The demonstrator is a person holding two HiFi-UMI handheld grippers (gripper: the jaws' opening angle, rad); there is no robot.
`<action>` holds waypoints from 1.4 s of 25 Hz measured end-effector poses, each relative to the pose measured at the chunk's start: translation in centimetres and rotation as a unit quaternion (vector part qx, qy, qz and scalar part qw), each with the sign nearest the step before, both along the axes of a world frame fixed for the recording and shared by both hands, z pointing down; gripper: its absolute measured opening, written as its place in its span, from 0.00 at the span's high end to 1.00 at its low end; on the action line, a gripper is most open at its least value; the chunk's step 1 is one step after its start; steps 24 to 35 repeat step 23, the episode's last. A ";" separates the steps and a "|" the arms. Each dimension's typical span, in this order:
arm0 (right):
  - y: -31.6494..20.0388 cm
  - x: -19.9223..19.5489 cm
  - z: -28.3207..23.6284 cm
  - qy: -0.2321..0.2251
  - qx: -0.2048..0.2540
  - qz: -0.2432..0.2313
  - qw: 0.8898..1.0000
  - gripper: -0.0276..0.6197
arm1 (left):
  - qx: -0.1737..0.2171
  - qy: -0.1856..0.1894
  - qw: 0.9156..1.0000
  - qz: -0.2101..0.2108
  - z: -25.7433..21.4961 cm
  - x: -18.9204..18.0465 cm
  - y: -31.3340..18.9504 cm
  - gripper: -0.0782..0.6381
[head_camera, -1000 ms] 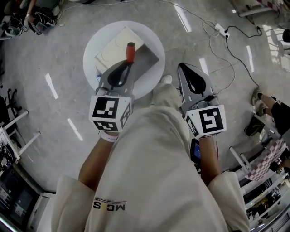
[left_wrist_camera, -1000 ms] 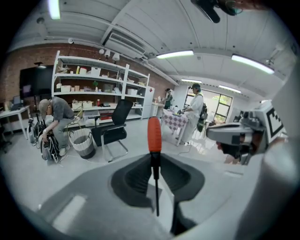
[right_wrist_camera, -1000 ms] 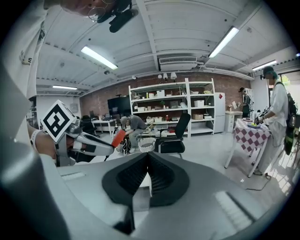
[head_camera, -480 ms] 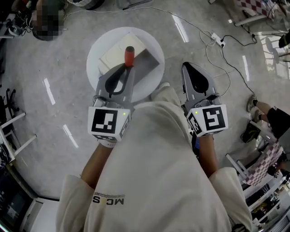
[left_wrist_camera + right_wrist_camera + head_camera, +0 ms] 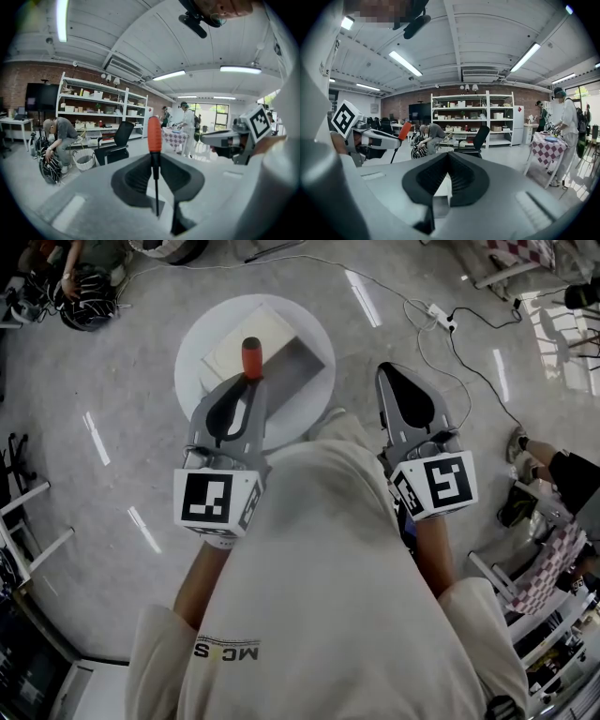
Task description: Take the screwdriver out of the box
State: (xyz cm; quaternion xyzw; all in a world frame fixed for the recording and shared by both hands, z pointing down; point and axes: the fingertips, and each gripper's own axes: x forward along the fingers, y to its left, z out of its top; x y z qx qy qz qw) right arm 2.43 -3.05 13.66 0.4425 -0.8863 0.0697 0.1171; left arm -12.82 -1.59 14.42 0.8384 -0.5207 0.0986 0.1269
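My left gripper (image 5: pixel 247 381) is shut on the thin shaft of a screwdriver, and its red handle (image 5: pixel 251 356) stands up past the fingertips. It hangs above the open grey box (image 5: pixel 298 362), which lies on a round white table (image 5: pixel 199 352). In the left gripper view the handle (image 5: pixel 154 133) points upward and the dark shaft runs down between the pads of that gripper (image 5: pixel 155 161). My right gripper (image 5: pixel 397 371) is level with the left, beside the table, shut with nothing in it. Its tips (image 5: pixel 447 155) meet in its own view, where the screwdriver (image 5: pixel 404 131) shows to the left.
A cream lid (image 5: pixel 239 341) lies folded back beside the box. A power strip and cables (image 5: pixel 441 315) trail across the floor to the right. Shelving (image 5: pixel 471 117), an office chair (image 5: pixel 476 138), a checked table (image 5: pixel 548 150) and people stand further off.
Both grippers have risen. The left one has carried the screwdriver up and slightly left over the box. The right one stays shut and empty.
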 end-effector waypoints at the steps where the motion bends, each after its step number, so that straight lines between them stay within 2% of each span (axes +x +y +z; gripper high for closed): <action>1: 0.1 0.1 0.1 0.000 -0.001 0.000 1.000 0.96 | 0.000 0.000 1.000 0.001 0.1 0.2 0.1 0.81; 8: 0.5 0.4 0.1 -0.007 -0.005 -0.003 1.000 0.96 | 0.000 0.000 1.000 0.008 0.0 0.9 0.3 0.81; 12: 0.3 0.2 -0.1 -0.041 -0.021 -0.006 0.999 0.96 | 0.001 0.001 1.000 0.012 0.0 0.7 0.3 0.81; 17: 0.9 0.5 0.6 -0.060 -0.047 -0.011 0.997 0.96 | -0.008 -0.001 1.000 0.022 0.3 1.0 0.9 0.81; 23: 1.6 0.6 1.0 -0.034 -0.042 -0.037 0.998 0.96 | -0.006 -0.006 1.000 0.026 0.2 1.6 1.0 0.81; 35: 1.6 0.6 1.0 -0.034 -0.042 -0.037 0.998 0.96 | -0.006 -0.006 1.000 0.026 0.2 1.6 1.0 0.81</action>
